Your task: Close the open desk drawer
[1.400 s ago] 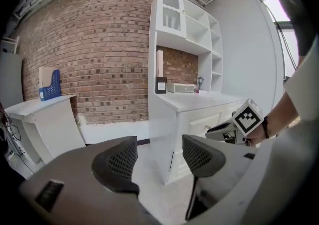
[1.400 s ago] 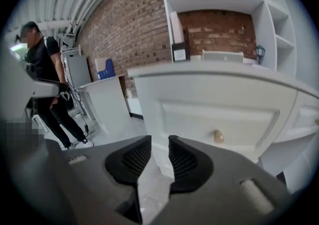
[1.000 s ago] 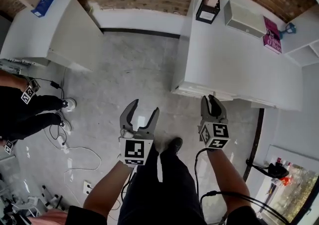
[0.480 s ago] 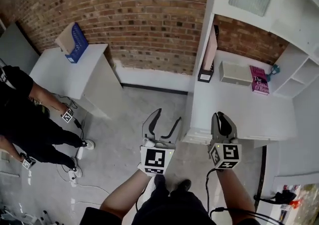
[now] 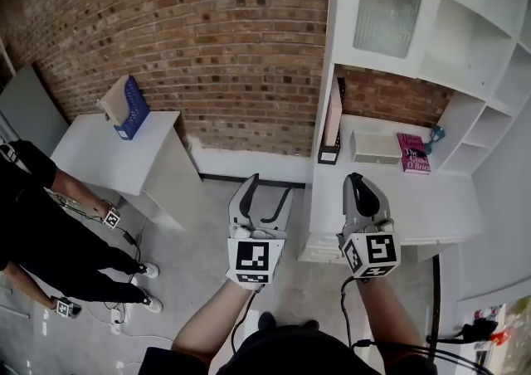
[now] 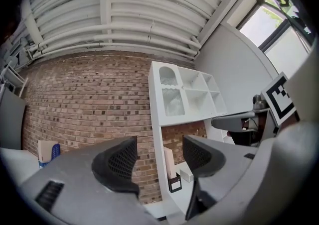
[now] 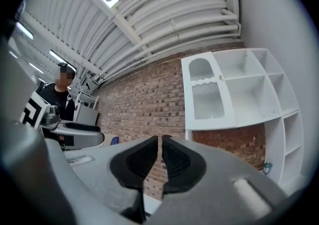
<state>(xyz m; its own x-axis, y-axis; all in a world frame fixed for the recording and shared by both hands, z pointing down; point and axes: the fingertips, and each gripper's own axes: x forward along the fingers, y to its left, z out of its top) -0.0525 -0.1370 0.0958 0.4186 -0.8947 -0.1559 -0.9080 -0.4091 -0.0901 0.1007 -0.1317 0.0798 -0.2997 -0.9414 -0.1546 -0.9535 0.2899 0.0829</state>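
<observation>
White desk (image 5: 431, 207) runs crosswise — left gripper (image 5: 270, 187) fingers spread, right gripper (image 5: 355, 179) fingers just closed, empty.

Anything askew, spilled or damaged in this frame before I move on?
Nothing spilled or broken. Only the blue box at the back of the side table at left sits tilted rather than square. The desk looks orderly.

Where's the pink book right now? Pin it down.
In the head view, right of centre, the pink book lies at the back of the white desk against the brick wall, just right of the pale box.
</observation>
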